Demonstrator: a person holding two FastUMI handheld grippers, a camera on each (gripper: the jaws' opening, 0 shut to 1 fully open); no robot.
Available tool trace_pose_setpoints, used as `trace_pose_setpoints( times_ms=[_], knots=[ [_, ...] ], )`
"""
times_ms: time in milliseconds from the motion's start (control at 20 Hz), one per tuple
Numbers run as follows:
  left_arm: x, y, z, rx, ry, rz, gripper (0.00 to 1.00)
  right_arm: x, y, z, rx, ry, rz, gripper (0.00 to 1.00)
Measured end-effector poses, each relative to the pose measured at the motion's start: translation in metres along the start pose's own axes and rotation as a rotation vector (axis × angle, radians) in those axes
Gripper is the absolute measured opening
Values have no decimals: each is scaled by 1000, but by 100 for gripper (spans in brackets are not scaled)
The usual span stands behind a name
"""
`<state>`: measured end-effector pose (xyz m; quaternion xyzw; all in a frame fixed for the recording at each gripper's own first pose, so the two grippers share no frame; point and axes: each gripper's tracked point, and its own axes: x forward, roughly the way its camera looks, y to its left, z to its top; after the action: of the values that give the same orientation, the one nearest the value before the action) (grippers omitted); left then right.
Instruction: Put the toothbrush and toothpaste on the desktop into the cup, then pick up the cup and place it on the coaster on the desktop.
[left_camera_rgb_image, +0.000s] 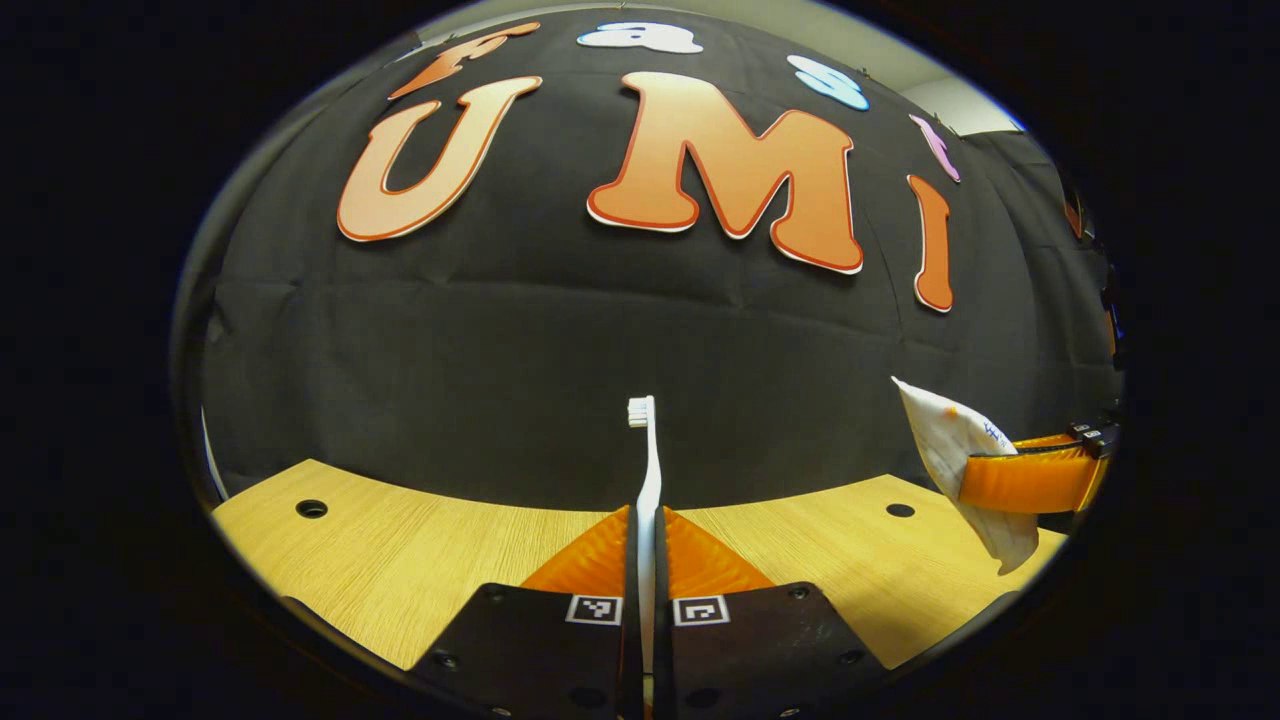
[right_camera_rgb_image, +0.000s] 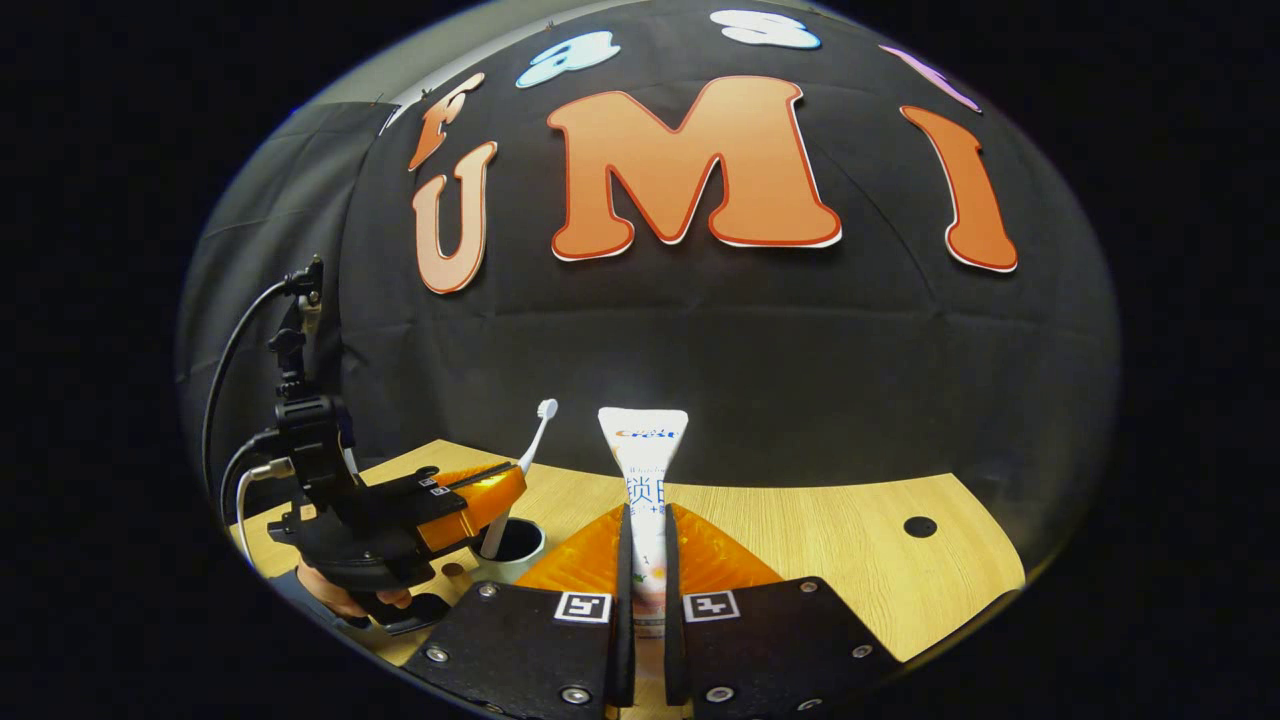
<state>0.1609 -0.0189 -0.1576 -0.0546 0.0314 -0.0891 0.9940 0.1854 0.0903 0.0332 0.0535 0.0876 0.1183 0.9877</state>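
Desk (left_camera_rgb_image: 420, 560): light wood top with round holes, running up to the black cloth wall behind.

Left gripper (right_camera_rgb_image: 490, 500): seen from the right gripper view, it hangs over the desk's left part, directly above the cup, a hand (right_camera_rgb_image: 345, 600) under its body. Its fingers are pinched tight on the toothbrush.

Right gripper (right_camera_rgb_image: 645, 560): above the desk, right of the cup, fingers closed on the toothpaste.

Toothpaste (right_camera_rgb_image: 643, 460): white tube, standing upright out of the clamp, flat crimped end up, clear of the desk.

Cup (right_camera_rgb_image: 515, 545): white, on the desk, dark opening up.

Toothbrush (left_camera_rgb_image: 647, 470): white, upright between the left fingers, bristle head up. Lower end is at the cup mouth; can't tell whether it reaches inside.
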Motion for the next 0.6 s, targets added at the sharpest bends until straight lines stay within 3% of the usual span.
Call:
trace_pose_setpoints(
  times_ms=[550, 600],
  knots=[
    [12, 6, -25, -28, 37, 11, 4, 11, -13, -18, 31, 33, -7, 12],
    [11, 5, -28, -27, 43, 10, 9, 12, -15, -18, 37, 34, -9, 12]
  ],
)
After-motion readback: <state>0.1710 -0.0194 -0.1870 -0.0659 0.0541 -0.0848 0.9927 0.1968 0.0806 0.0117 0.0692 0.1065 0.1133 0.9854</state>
